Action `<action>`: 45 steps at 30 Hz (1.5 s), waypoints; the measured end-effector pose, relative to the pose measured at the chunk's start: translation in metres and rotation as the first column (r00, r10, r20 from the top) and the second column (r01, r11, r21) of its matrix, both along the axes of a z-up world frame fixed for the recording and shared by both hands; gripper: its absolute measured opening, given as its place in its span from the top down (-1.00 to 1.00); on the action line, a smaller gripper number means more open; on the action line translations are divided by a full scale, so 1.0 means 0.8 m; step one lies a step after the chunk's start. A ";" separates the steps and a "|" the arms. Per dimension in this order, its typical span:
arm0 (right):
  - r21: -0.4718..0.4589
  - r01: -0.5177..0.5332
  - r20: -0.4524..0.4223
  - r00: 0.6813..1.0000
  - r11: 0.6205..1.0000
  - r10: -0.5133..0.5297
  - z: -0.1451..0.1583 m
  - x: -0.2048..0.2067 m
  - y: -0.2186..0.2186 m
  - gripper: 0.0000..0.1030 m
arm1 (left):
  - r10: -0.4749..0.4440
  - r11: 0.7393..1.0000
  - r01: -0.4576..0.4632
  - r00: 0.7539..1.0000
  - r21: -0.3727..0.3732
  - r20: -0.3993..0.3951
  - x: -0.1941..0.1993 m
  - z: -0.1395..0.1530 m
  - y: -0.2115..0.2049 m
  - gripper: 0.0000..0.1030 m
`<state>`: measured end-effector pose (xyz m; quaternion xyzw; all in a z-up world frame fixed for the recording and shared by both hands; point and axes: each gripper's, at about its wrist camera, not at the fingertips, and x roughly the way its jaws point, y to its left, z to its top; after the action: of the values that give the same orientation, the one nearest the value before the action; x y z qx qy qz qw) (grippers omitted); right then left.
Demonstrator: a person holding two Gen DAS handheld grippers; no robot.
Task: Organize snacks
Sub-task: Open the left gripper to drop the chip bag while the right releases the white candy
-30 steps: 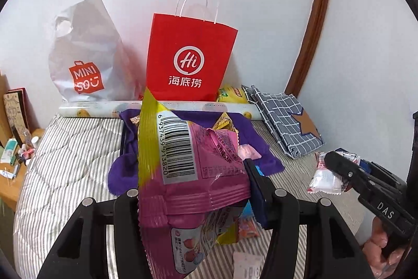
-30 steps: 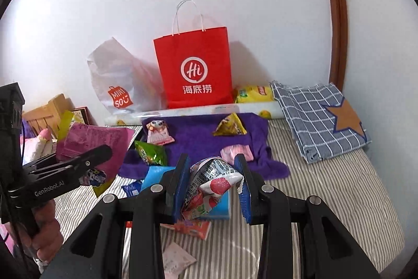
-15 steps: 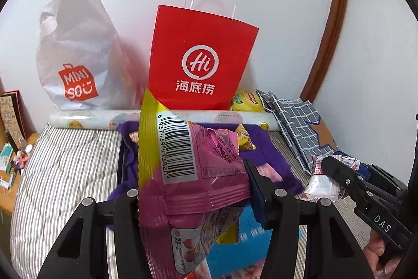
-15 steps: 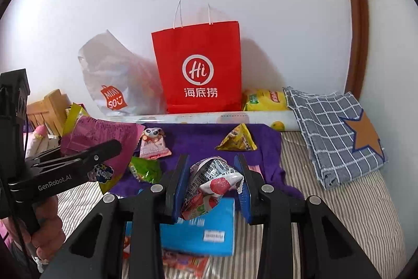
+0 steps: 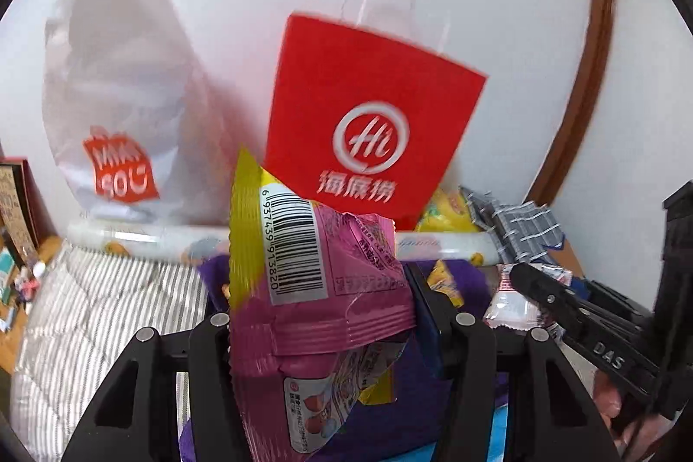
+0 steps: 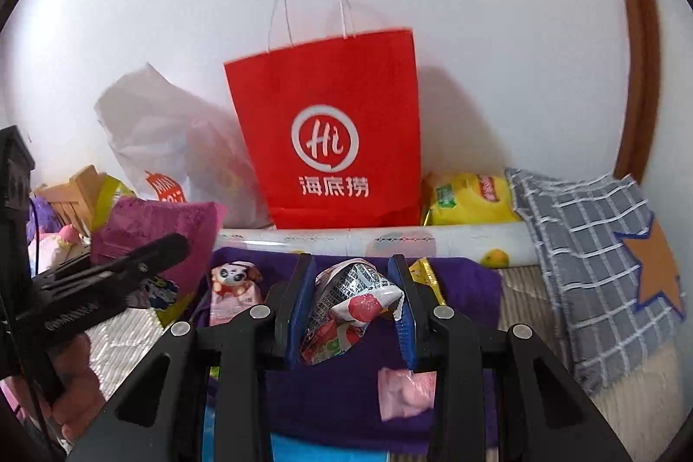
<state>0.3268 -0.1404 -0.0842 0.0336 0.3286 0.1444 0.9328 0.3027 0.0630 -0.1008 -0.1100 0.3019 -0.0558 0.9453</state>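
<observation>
Snacks [image 5: 320,289] nearer red bag [image 5: 368,124] than before

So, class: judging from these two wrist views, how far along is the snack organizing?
Nothing visibly stored yet. In hand: left gripper holds a pink packet, right gripper a silver-red packet. Left: panda packet and others on the purple cloth.

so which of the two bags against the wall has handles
The red paper bag, with thin white loop handles on top; the white plastic bag to its left shows none.

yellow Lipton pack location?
Right wrist view, right of centre: the yellow Lipton pack lies against the wall between the red paper bag and the checked cloth.
</observation>
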 end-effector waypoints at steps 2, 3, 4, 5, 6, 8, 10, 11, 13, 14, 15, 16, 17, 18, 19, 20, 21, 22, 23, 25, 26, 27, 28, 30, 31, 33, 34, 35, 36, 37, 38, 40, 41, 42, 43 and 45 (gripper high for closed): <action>-0.015 0.026 -0.046 0.999 1.000 -0.027 -0.024 0.007 -0.002 0.36 | 0.005 1.000 -0.004 0.999 0.011 -0.035 0.003 -0.015 0.007 -0.03; -0.021 0.015 -0.048 0.999 1.000 -0.016 -0.029 0.007 -0.002 0.44 | 0.007 1.000 -0.007 0.999 0.004 -0.036 0.001 -0.022 0.012 -0.03; -0.019 -0.009 -0.049 0.999 1.000 0.008 -0.036 0.007 -0.003 0.61 | 0.009 1.000 -0.009 0.999 -0.004 -0.043 0.002 -0.026 0.015 -0.03; -0.017 -0.013 -0.060 0.998 1.000 0.012 -0.040 0.008 -0.004 0.73 | 0.008 1.000 -0.009 0.998 -0.011 -0.057 0.003 -0.031 0.017 -0.03; -0.016 -0.016 -0.077 0.997 1.000 0.015 -0.044 0.009 -0.004 0.77 | 0.008 1.000 -0.009 0.998 -0.023 -0.070 0.005 -0.037 0.019 -0.03; -0.004 -0.019 -0.104 0.994 1.000 0.019 -0.053 0.014 -0.004 0.77 | 0.005 0.999 -0.009 0.995 -0.039 -0.098 0.011 -0.047 0.020 -0.03; -0.007 -0.030 -0.146 0.989 1.000 0.029 -0.067 0.022 -0.003 0.77 | -0.012 0.998 0.006 0.993 -0.055 -0.121 0.015 -0.055 0.017 -0.03; -0.009 -0.027 -0.159 0.987 1.000 0.026 -0.073 0.024 -0.003 0.78 | -0.017 0.998 0.009 0.992 -0.060 -0.128 0.016 -0.059 0.015 -0.03; 0.007 -0.023 -0.188 0.982 1.000 0.024 -0.080 0.026 -0.009 0.77 | -0.026 0.998 0.019 0.990 -0.054 -0.141 0.016 -0.064 0.011 -0.03; 0.014 -0.023 -0.193 0.981 1.000 0.025 -0.080 0.026 -0.012 0.77 | -0.031 0.998 0.024 0.989 -0.050 -0.146 0.016 -0.065 0.009 -0.03; 0.016 -0.020 -0.190 0.982 1.000 0.022 -0.080 0.026 -0.014 0.77 | -0.033 0.999 0.026 0.988 -0.047 -0.152 0.016 -0.067 0.008 -0.03; 0.011 -0.013 -0.185 0.983 1.000 0.015 -0.079 0.026 -0.018 0.77 | -0.038 0.998 0.030 0.987 -0.051 -0.158 0.017 -0.069 0.007 -0.03; 0.010 -0.010 -0.184 0.983 1.000 0.012 -0.078 0.025 -0.020 0.77 | -0.046 0.997 0.036 0.986 -0.061 -0.161 0.017 -0.070 0.007 -0.03; 0.015 -0.007 -0.184 0.983 1.000 0.010 -0.078 0.025 -0.022 0.77 | -0.055 0.996 0.043 0.984 -0.073 -0.169 0.017 -0.072 0.007 -0.03; 0.027 -0.007 -0.188 0.982 1.000 0.012 -0.078 0.026 -0.024 0.77 | -0.066 0.995 0.051 0.982 -0.087 -0.176 0.018 -0.073 0.007 -0.03; 0.033 -0.011 -0.191 0.981 0.999 0.017 -0.078 0.026 -0.025 0.77 | -0.083 0.992 0.064 0.979 -0.106 -0.186 0.020 -0.076 0.007 -0.03; 0.037 -0.014 -0.192 0.981 0.999 0.021 -0.078 0.027 -0.025 0.77 | -0.097 0.990 0.074 0.976 -0.123 -0.196 0.022 -0.078 0.006 -0.04; 0.034 -0.017 -0.191 0.981 0.999 0.023 -0.077 0.027 -0.024 0.77 | -0.103 0.988 0.077 0.973 -0.131 -0.205 0.023 -0.081 0.006 -0.04; 0.027 -0.020 -0.190 0.981 0.999 0.025 -0.077 0.027 -0.022 0.77 | -0.106 0.988 0.079 0.971 -0.134 -0.214 0.024 -0.083 0.005 -0.04; 0.014 -0.025 -0.187 0.982 1.000 0.027 -0.077 0.026 -0.019 0.77 | -0.110 0.988 0.083 0.969 -0.130 -0.221 0.026 -0.087 0.002 -0.05; 0.012 -0.027 -0.186 0.982 1.000 0.028 -0.076 0.026 -0.019 0.76 | -0.113 0.988 0.086 0.968 -0.129 -0.222 0.026 -0.087 0.001 -0.06; 0.012 -0.030 -0.185 0.982 0.999 0.032 -0.076 0.026 -0.018 0.74 | -0.116 0.987 0.088 0.968 -0.132 -0.224 0.025 -0.087 0.001 -0.06; 0.010 -0.032 -0.184 0.982 0.999 0.033 -0.076 0.026 -0.018 0.72 | -0.117 0.987 0.088 0.967 -0.136 -0.225 0.026 -0.087 0.002 -0.06; 0.006 -0.031 -0.181 0.983 1.000 0.031 -0.076 0.026 -0.018 0.67 | -0.125 0.985 0.093 0.967 -0.149 -0.224 0.026 -0.087 0.002 -0.08; 0.002 -0.031 -0.180 0.983 1.000 0.031 -0.075 0.026 -0.018 0.59 | -0.129 0.983 0.097 0.967 -0.153 -0.221 0.025 -0.086 0.002 -0.12; 0.000 -0.030 -0.179 0.983 1.000 0.029 -0.074 0.026 -0.018 0.51 | -0.135 0.983 0.104 0.967 -0.149 -0.218 0.026 -0.085 0.000 -0.27; 0.002 -0.030 -0.178 0.984 1.000 0.030 -0.073 0.026 -0.019 0.50 | -0.134 0.984 0.104 0.967 -0.146 -0.216 0.026 -0.084 0.000 -0.36; 0.004 -0.031 -0.176 0.984 0.999 0.032 -0.072 0.025 -0.019 0.49 | -0.130 0.985 0.101 0.968 -0.140 -0.217 0.025 -0.083 -0.001 -0.40; 0.005 -0.032 -0.173 0.984 0.999 0.033 -0.070 0.024 -0.019 0.46 | -0.133 0.985 0.104 0.967 -0.141 -0.218 0.024 -0.082 -0.001 -0.41; 0.005 -0.034 -0.168 0.985 0.999 0.034 -0.069 0.023 -0.018 0.40 | -0.135 0.984 0.105 0.967 -0.144 -0.217 0.023 -0.081 -0.001 -0.41; 0.003 -0.036 -0.160 0.986 0.999 0.036 -0.066 0.021 -0.018 0.36 | -0.133 0.984 0.102 0.967 -0.148 -0.216 0.022 -0.080 0.000 -0.41; -0.003 -0.039 -0.153 0.987 0.999 0.038 -0.059 0.018 -0.016 0.22 | -0.134 0.983 0.102 0.968 -0.155 -0.210 0.020 -0.078 0.002 -0.41; -0.003 -0.044 -0.147 0.988 0.999 0.043 -0.055 0.015 -0.014 0.20 | -0.134 0.982 0.101 0.969 -0.162 -0.207 0.019 -0.077 0.004 -0.41; -0.002 -0.049 -0.135 0.990 0.999 0.048 -0.049 0.012 -0.013 0.16 | -0.133 0.981 0.099 0.970 -0.167 -0.205 0.018 -0.076 0.005 -0.41; -0.002 -0.047 -0.113 0.993 0.999 0.046 -0.041 0.007 -0.011 0.09 | -0.133 0.980 0.099 0.970 -0.172 -0.202 0.017 -0.074 0.006 -0.41; -0.010 -0.035 -0.088 0.996 0.999 0.034 -0.028 0.000 -0.010 -0.06 | -0.136 0.979 0.102 0.972 -0.178 -0.190 0.015 -0.069 0.008 -0.41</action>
<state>0.3268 -0.1480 -0.1070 0.0291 0.3705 0.1570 0.9150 0.3144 0.0694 -0.1562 -0.1756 0.3962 -0.1264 0.8923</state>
